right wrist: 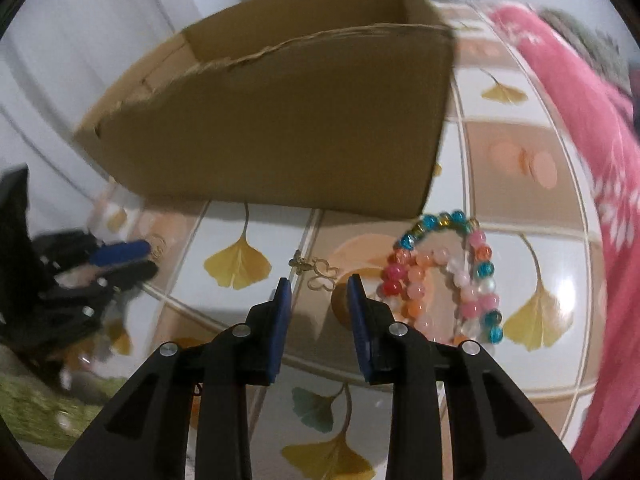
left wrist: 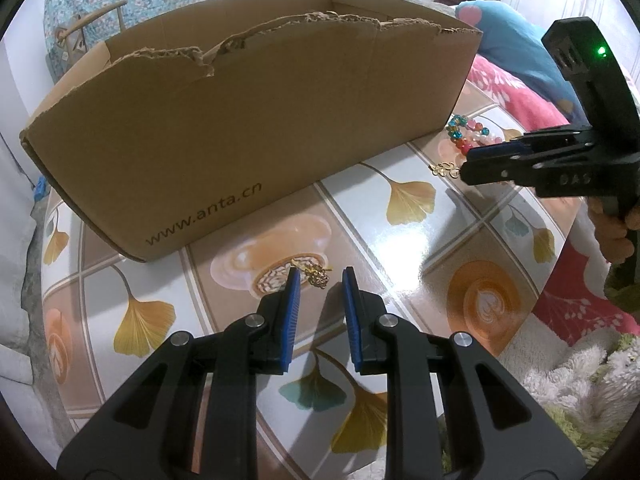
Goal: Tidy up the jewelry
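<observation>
A small gold chain cluster (left wrist: 318, 276) lies on the ginkgo-print tablecloth (left wrist: 400, 248), between the tips of my left gripper (left wrist: 321, 280). The blue pads stand apart and do not press it. My right gripper (right wrist: 319, 286) is open, pointing down at a gold butterfly charm (right wrist: 322, 274) that lies just beyond its tips, with a smaller gold piece (right wrist: 298, 264) to the charm's left. Bead bracelets (right wrist: 440, 272) in pink, orange and teal lie to the right of its right finger. In the left wrist view the right gripper (left wrist: 468, 164) sits beside the butterfly charm (left wrist: 444, 169) and the bracelets (left wrist: 468, 136).
An open cardboard box (left wrist: 248, 120) with a torn top edge stands behind both grippers. A pink patterned cloth (right wrist: 580, 140) lies along the table's right side. A fluffy rug (left wrist: 580, 380) is below the table edge. A hand (left wrist: 616, 236) holds the right gripper's handle.
</observation>
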The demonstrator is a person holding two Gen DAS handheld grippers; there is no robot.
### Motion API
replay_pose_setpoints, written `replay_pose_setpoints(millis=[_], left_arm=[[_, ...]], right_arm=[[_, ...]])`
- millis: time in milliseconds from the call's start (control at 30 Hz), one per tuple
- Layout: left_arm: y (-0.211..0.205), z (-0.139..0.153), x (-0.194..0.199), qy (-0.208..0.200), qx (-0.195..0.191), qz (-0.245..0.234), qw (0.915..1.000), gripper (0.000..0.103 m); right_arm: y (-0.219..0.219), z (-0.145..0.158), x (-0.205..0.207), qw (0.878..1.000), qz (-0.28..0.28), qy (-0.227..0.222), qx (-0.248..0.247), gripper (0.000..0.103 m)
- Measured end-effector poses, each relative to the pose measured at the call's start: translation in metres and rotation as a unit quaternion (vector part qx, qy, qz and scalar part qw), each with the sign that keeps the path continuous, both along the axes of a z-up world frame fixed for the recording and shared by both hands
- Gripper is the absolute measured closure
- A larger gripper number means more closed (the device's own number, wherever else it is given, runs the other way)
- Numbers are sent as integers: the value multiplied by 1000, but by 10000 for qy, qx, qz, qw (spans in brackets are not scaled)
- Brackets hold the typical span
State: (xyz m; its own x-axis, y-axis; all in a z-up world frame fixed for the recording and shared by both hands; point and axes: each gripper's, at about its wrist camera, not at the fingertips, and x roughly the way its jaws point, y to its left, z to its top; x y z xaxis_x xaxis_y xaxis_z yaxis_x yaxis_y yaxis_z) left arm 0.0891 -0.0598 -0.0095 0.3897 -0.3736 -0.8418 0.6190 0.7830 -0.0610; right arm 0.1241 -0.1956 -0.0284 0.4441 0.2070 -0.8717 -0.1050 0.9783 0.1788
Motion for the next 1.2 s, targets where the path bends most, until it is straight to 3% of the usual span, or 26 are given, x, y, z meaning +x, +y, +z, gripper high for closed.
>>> replay_pose_setpoints(millis=[267,500,767,1200], left_arm=[[1,0,-1,-4,-11,-21,10000,81],[1,-1,-1,1,-5,-6,10000,81],[1,0,-2,4,-3,-5,10000,81],[0,-1,8,-118,171,-50,9998,81]], right_arm=[[9,0,12,9982,459,-290,-253,74],[18,-4,7,9973,713,-152,-132,74],[26,-5,-8,9971,628,13,439,74],[-1,2,-19,9978,291,-25,600,74]])
